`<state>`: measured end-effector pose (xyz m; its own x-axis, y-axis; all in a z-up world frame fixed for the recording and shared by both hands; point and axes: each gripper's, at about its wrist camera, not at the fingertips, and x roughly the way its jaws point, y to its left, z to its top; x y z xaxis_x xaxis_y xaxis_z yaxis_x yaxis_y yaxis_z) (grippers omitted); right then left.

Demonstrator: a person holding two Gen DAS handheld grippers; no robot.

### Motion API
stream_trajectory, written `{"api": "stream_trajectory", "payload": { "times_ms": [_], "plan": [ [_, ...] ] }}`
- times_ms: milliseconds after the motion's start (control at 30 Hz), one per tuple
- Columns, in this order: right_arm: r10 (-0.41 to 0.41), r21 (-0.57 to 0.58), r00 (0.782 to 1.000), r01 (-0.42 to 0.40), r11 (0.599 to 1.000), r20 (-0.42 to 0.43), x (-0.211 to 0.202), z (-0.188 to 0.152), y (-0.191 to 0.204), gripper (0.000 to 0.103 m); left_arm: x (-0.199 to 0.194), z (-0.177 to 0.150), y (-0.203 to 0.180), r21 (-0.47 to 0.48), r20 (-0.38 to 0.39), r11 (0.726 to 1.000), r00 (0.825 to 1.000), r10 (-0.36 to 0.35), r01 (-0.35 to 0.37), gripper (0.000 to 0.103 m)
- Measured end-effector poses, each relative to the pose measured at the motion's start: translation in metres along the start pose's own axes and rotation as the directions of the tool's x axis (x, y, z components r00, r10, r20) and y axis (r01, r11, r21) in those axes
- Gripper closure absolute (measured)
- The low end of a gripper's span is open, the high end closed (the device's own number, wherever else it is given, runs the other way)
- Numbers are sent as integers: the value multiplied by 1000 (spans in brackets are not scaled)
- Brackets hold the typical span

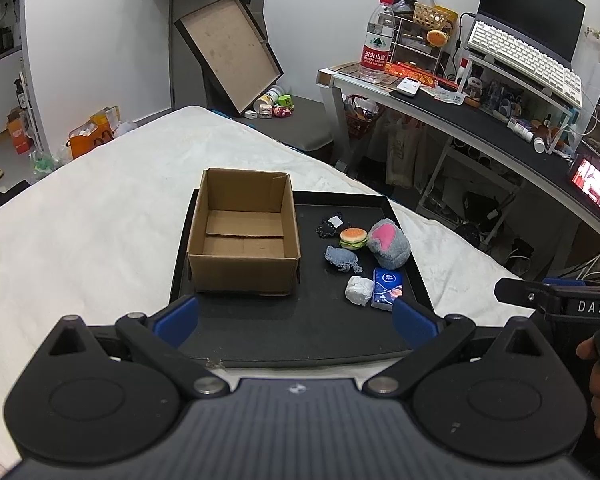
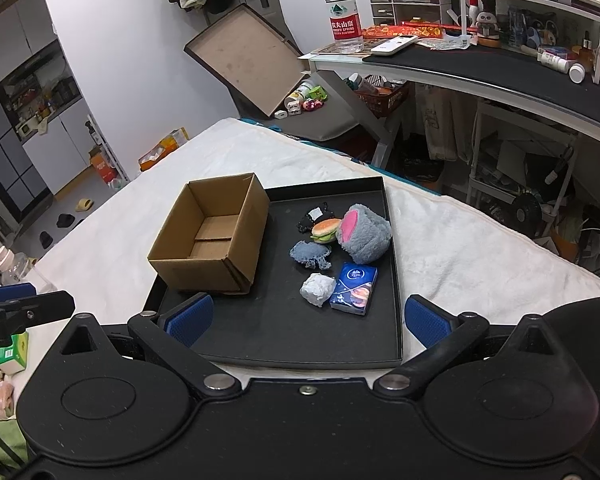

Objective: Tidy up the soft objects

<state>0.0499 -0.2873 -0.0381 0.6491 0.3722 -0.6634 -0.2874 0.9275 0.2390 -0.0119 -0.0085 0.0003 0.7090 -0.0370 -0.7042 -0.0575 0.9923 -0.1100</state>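
step in hand: start of sorting; cardboard box (image 2: 210,236) holds nothing and every soft item lies outside it on the black tray (image 2: 392,280), so no transfer appears done yet
left gripper (image 1: 296,320): fingers spread wide, holding nothing; hovers over the tray edge nearest the camera
right gripper (image 2: 306,318): fingers spread wide, holding nothing; hovers over the same tray edge
landmark: the box stands on the left part of the tray, open side up
grey plush (image 2: 364,236): right of the box, lying on its side; pink patch faces up; fluffy, likely compresses easily
burger toy (image 2: 326,230): right of the box, touching the plush
denim scrap (image 2: 310,254): right of the box, just nearer the camera than the burger; frayed edge
white wad (image 2: 317,289): right of the box's near corner, crumpled; touches the tissue pack (image 2: 354,288)
black beaded item (image 2: 314,218): right of the box, behind the burger; exact kind unclear
next move: judged to call for lowering one gripper over a near item, probably the wad or pack, closing gently, then carrying it over the box
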Motion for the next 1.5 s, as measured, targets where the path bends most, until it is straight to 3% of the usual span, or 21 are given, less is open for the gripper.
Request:
{"api": "stream_trajectory", "payload": {
  "times_ms": [733,1500],
  "plan": [
    [4,-7,1000,-4,1000,-3,6,4,0,0,6,4,6,-12,-1,1000,1000,6,-6,1],
    [23,19,999,-23,1000,-26,51,8,-17,0,62,8,27,-50,-58,999,998,16,-19,1]
  ]
}}
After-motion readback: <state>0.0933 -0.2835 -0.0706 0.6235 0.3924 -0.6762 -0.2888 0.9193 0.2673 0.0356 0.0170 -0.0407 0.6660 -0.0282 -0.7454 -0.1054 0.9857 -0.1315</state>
